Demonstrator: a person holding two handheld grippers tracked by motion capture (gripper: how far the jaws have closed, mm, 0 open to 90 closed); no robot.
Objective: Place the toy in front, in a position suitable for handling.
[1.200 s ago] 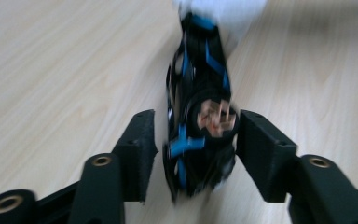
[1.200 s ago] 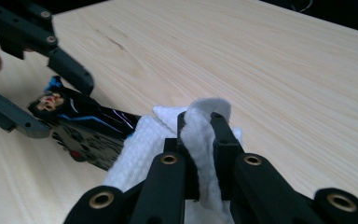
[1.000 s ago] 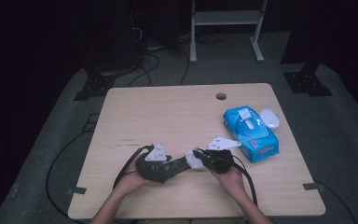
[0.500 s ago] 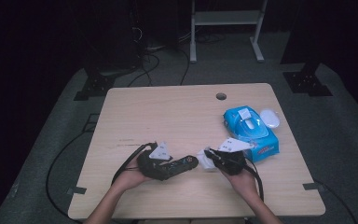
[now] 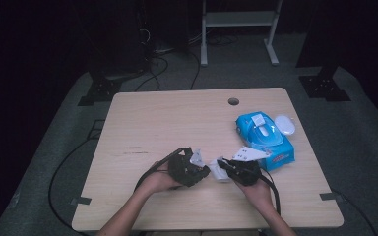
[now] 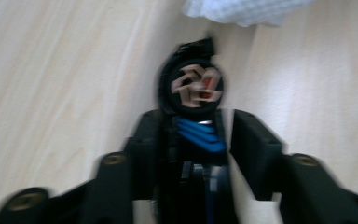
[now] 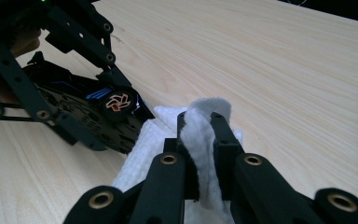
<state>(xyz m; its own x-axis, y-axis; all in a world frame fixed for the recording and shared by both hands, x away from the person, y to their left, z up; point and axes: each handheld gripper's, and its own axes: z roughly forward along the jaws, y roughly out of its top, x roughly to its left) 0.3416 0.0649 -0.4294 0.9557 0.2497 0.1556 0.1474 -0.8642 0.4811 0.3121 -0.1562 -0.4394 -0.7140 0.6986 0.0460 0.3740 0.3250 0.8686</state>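
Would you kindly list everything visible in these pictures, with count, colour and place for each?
black device: one, black with blue stripes and a round end showing coppery and red parts, between the left gripper's jaws, which have just been closing on it.
white wipe: one, white, pinched in the right gripper, trailing onto the table.
wipes pack: one, blue, right side of the table, flap open.
white lid: one, white, oval, beside the pack.
table: one, light wood, with a round hole near the far edge.
metal frame: one, white, on the floor beyond the table.
left gripper: one, black, near edge.
right gripper: one, black, near edge.
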